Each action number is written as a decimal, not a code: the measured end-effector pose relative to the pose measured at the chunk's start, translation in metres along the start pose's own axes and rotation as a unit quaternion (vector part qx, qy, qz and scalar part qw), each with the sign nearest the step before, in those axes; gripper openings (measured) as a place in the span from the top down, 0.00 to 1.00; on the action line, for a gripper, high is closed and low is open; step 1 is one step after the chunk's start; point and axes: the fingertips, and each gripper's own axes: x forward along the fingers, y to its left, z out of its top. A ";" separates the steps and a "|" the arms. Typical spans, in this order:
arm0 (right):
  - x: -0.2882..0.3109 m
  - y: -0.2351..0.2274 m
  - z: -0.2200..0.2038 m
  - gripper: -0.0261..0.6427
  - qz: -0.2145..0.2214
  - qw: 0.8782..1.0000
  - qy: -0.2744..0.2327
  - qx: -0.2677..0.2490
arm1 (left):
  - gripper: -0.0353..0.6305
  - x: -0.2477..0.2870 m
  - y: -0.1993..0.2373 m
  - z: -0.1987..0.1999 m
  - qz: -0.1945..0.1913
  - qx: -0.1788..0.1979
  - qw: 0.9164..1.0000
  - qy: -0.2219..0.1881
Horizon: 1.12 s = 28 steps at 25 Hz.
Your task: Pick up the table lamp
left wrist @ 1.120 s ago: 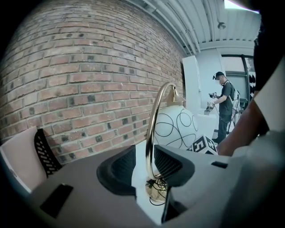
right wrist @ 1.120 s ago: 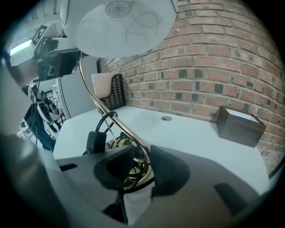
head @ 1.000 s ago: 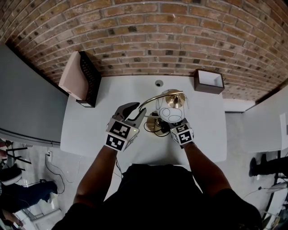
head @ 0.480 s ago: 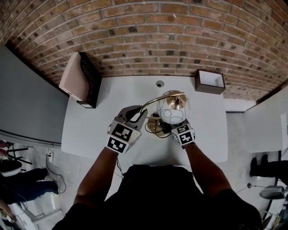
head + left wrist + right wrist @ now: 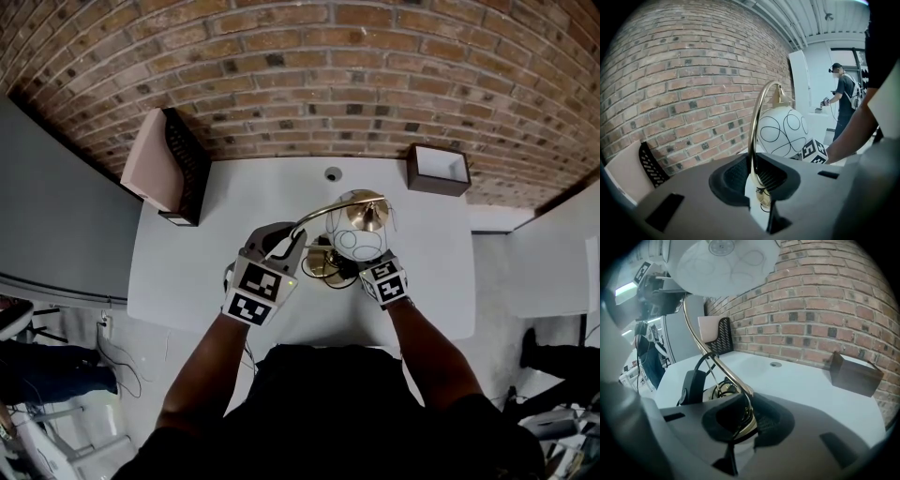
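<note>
Setting: a white table (image 5: 187,262) against a brick wall (image 5: 300,75), seen from over the person's shoulders.
Table lamp (image 5: 354,234): stands near the middle of the table, between both grippers. It has a white globe shade (image 5: 780,131) with looping black lines, an arched brass stem (image 5: 754,126) and a round brass base (image 5: 718,391) resting on the tabletop.
Left gripper (image 5: 757,180): its jaws have just been closing and are now clenched on the brass stem, on the rising part of the arch.
Right gripper (image 5: 743,420): its jaws have also just been closing and are now clamped on the lamp low down, where the stem meets the base.
Both grippers: point forward and downward, close together, with the shade just beyond them.
Back right corner: a brown box (image 5: 436,169), well apart from the lamp.
Back left corner: a black mesh rack (image 5: 185,164).
</note>
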 end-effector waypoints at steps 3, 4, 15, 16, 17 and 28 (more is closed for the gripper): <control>0.001 0.000 0.000 0.88 0.002 1.000 -0.003 -0.004 | 0.88 0.000 0.002 0.001 -0.002 -0.037 0.999 -0.004; 0.002 -0.001 -0.001 0.88 0.002 1.000 -0.003 -0.004 | 0.88 0.000 0.002 0.001 -0.005 -0.047 0.999 -0.007; 0.003 -0.003 -0.001 0.89 -0.012 0.999 -0.004 0.042 | 0.89 -0.001 0.003 0.002 -0.014 -0.042 0.999 -0.025; 0.002 -0.003 -0.001 0.89 -0.014 0.999 -0.001 0.043 | 0.89 0.000 0.003 0.002 -0.015 -0.040 0.999 -0.022; 0.002 -0.002 -0.002 0.89 -0.014 0.999 0.001 0.044 | 0.89 -0.001 0.003 0.002 -0.016 -0.039 0.999 -0.021; -0.024 0.021 0.033 0.89 -0.007 0.999 -0.027 0.047 | 0.89 -0.032 0.022 0.035 -0.023 -0.045 0.996 -0.073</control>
